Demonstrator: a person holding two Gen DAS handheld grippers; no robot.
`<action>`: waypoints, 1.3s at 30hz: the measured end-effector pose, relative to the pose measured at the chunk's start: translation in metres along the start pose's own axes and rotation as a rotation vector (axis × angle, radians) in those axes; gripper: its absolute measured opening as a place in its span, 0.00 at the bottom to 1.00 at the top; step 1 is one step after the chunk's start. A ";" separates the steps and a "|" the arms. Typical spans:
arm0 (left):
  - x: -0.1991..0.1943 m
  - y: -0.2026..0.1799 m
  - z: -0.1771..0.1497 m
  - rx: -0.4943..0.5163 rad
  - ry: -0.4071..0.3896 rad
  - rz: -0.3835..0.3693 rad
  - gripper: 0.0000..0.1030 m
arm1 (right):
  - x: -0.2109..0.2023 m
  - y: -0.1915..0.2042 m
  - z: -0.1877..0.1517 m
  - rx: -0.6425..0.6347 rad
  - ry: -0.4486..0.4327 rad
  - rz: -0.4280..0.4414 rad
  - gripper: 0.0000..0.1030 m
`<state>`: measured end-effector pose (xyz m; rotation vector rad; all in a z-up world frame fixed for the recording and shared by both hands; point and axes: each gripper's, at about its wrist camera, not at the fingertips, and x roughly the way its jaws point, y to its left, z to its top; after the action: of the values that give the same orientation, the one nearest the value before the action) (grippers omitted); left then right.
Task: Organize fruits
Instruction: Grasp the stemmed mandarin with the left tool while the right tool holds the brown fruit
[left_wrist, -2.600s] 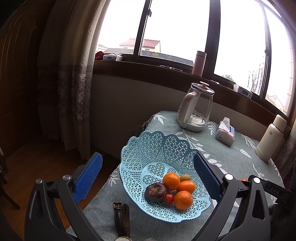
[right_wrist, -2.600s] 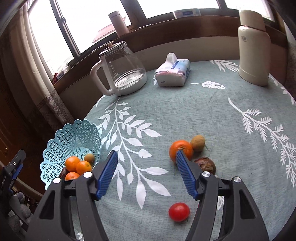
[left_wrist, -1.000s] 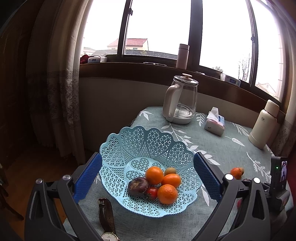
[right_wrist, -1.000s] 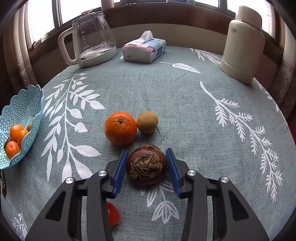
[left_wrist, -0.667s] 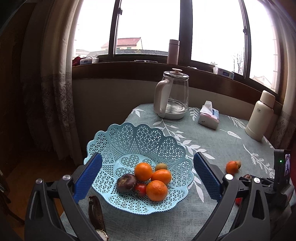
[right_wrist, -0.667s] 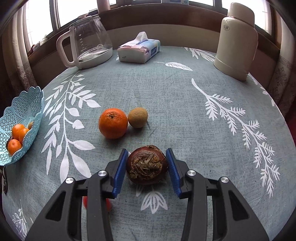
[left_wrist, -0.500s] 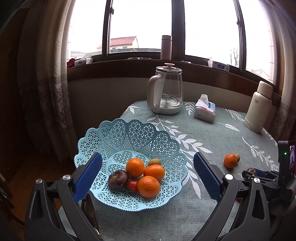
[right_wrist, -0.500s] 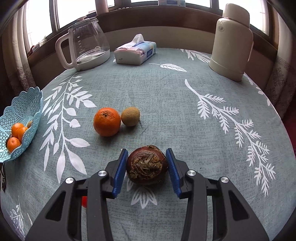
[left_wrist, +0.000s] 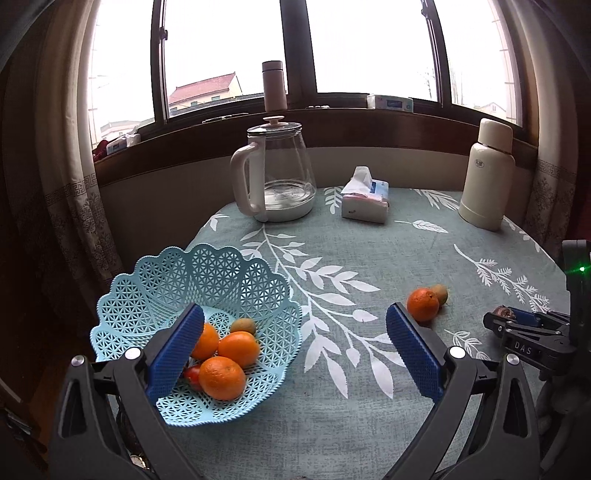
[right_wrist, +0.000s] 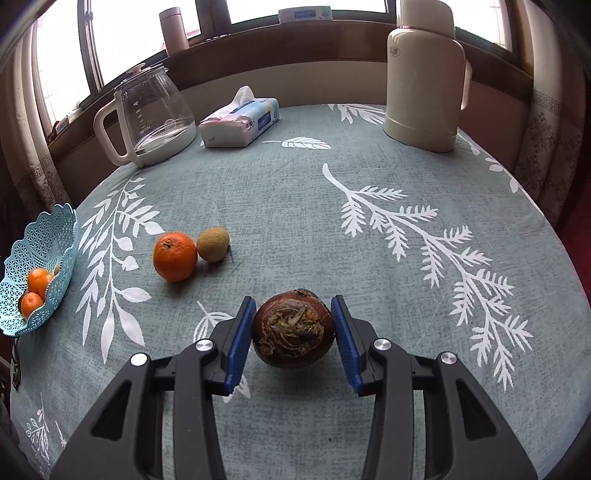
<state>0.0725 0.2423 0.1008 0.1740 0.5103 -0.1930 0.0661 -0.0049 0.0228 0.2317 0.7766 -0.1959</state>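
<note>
Two blue pads of my right gripper (right_wrist: 293, 334) pinched the dark brown fruit (right_wrist: 293, 328), with the basket (right_wrist: 22, 317) far off to its left, nearer my spread-open, empty left gripper (left_wrist: 293, 352).

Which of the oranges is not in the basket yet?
The orange on the tablecloth, touching a small brown fruit. The other three oranges lie inside the blue basket.
</note>
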 end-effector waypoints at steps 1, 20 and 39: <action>0.003 -0.006 0.001 0.010 0.004 -0.008 0.97 | 0.001 -0.002 -0.001 0.006 0.004 0.006 0.41; 0.092 -0.094 -0.001 0.134 0.192 -0.226 0.91 | 0.006 -0.017 -0.009 0.072 0.015 0.109 0.42; 0.140 -0.113 -0.001 0.126 0.319 -0.334 0.56 | 0.006 -0.016 -0.009 0.070 0.018 0.115 0.43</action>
<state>0.1660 0.1134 0.0170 0.2436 0.8451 -0.5290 0.0603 -0.0185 0.0104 0.3441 0.7727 -0.1127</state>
